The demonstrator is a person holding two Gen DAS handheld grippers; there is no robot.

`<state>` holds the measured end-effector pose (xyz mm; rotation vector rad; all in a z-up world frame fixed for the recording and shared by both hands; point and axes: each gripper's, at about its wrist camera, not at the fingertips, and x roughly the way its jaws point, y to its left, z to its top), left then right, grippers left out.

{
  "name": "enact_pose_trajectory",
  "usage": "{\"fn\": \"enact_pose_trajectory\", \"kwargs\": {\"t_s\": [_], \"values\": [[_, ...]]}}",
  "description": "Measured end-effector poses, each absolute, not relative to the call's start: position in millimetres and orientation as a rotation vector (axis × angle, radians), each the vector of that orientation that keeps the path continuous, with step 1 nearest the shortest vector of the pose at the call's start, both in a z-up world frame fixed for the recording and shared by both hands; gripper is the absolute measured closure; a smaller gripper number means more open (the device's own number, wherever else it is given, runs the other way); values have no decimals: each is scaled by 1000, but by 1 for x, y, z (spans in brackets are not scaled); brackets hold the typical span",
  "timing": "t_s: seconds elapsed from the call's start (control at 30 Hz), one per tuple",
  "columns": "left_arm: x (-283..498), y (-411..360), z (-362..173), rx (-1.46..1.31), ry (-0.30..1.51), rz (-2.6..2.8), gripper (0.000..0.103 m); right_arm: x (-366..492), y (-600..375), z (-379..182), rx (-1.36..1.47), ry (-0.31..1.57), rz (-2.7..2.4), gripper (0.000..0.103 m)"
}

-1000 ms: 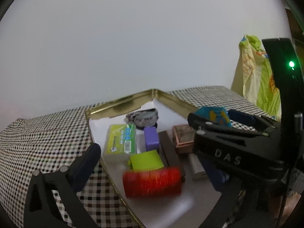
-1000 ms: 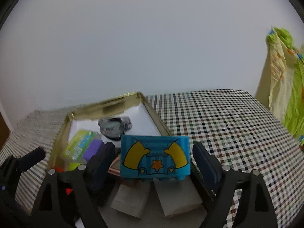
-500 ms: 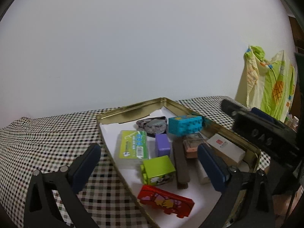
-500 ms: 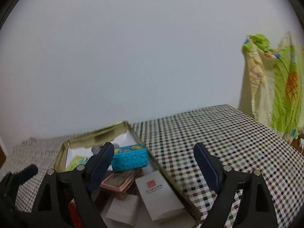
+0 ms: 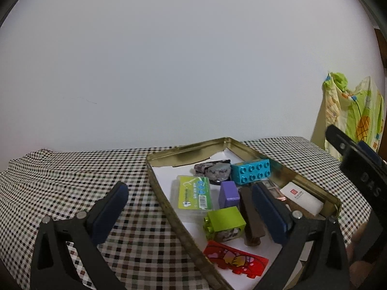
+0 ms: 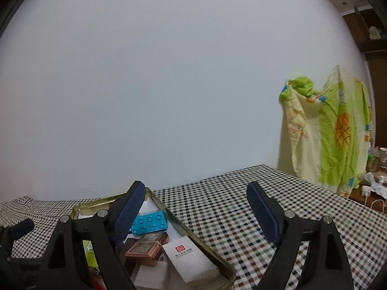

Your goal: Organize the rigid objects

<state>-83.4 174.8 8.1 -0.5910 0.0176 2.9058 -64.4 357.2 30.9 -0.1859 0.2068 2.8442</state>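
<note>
A gold tin tray (image 5: pixel 302 180) on the checked tablecloth holds a blue studded brick (image 5: pixel 250 170), a grey stone (image 5: pixel 212 169), a green-labelled clear box (image 5: pixel 192 194), a purple block (image 5: pixel 228 193), a lime brick (image 5: pixel 225 222), a brown bar (image 5: pixel 251 220), a red flat brick (image 5: pixel 235 258) and a white card box (image 5: pixel 302 198). My left gripper (image 5: pixel 191 212) stands open over the tray's left rim, nothing between its fingers. My right gripper (image 6: pixel 196 215) is open and empty, above the tray's (image 6: pixel 200 239) right rim; the blue brick (image 6: pixel 150 223) lies below its left finger.
A copper-coloured box (image 6: pixel 146 245) lies beside the white card box (image 6: pixel 191 261). The checked cloth (image 6: pixel 241 217) stretches right of the tray. A green and yellow fabric (image 6: pixel 326 135) hangs at the far right. A white wall stands behind the table.
The blue brick left the right gripper and now lies in the tray's far part. The right gripper rose and drew back to the right. The red brick settled at the tray's near end.
</note>
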Motion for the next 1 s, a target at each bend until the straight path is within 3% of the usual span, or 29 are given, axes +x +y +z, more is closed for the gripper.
{"fn": "enact_pose_trajectory", "kwargs": {"t_s": [0.7, 1.0], "values": [[-72, 163, 11, -502, 10, 2963, 0, -34, 330, 30, -90, 102, 2873, 10], [-65, 162, 12, -468, 32, 2975, 0, -10, 319, 31, 7, 68, 2868, 3]]}}
